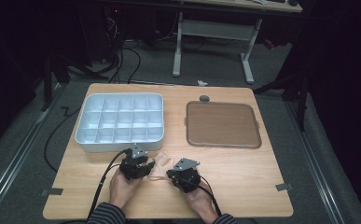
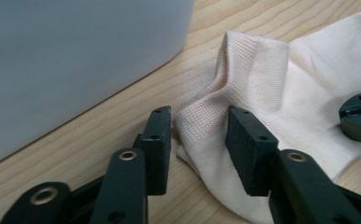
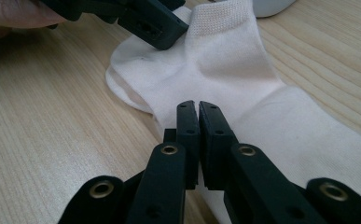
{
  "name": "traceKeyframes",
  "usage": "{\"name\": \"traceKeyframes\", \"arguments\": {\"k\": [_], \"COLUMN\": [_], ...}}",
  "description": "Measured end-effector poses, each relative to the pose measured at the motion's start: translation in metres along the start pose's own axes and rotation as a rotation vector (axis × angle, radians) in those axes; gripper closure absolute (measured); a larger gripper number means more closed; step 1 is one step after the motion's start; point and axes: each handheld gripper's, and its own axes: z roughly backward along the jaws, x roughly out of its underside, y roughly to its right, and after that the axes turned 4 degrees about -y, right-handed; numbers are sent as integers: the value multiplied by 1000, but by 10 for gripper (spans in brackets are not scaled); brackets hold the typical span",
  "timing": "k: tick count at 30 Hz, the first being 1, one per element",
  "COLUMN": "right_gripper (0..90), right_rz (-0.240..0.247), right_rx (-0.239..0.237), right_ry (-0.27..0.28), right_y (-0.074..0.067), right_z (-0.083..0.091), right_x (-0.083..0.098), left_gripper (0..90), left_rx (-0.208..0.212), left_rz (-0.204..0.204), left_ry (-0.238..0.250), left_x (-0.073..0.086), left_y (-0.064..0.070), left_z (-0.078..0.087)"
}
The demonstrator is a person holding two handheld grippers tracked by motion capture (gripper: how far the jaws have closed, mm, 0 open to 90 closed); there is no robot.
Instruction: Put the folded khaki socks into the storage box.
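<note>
Pinning step: my right gripper (image 3: 197, 108) has its jaws pressed together on the cream ankle sock (image 3: 225, 74), flat on the wooden table (image 1: 243, 168) just in front of the white divided tray (image 1: 120, 120).
Left side: left gripper (image 2: 199, 122) half spread around the cuff (image 2: 201, 109), not biting yet I think.
Next up: squeeze the cuff, then fold.

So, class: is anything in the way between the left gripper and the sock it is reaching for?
Nothing visible. The left gripper already has a fold of the cream sock between its jaws, with bare table around it. The white compartment tray stands off to one side, apart from the sock.
</note>
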Motion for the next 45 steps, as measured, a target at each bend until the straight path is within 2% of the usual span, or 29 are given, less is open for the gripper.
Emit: {"name": "traceKeyframes", "arguments": {"k": [6,9,16,21,24,32,35,40,45], "right_gripper": [870,870,870,870,870,871,872,873,873], "right_rz": [-4,1,1,0,-1,2,5,1,-2], "right_rx": [1,5,5,4,3,-6,-13,-30,-42], "right_ry": [10,9,13,11,5,-9,-7,-7,-3], "right_y": [0,-1,-1,-1,-1,0,-1,-1,-2], "right_z": [0,0,0,0,0,-1,-3,-7,-9], "right_x": [1,1,2,1,1,-1,-3,-7,-9], "left_gripper": [761,802,824,825,826,828,828,829,830], "left_rx": [44,73,151,190,218,259,264,260,270], "left_rz": [22,50,112,113,130,153,151,125,124], "left_ry": [-13,-16,-3,28,52,94,100,109,127], "left_x": [-1,-1,1,-1,-2,-3,-4,-10,-13], "left_y": [1,-2,-15,-17,-19,-21,-23,-20,-19], "left_z": [0,0,5,15,20,28,32,39,42]}}
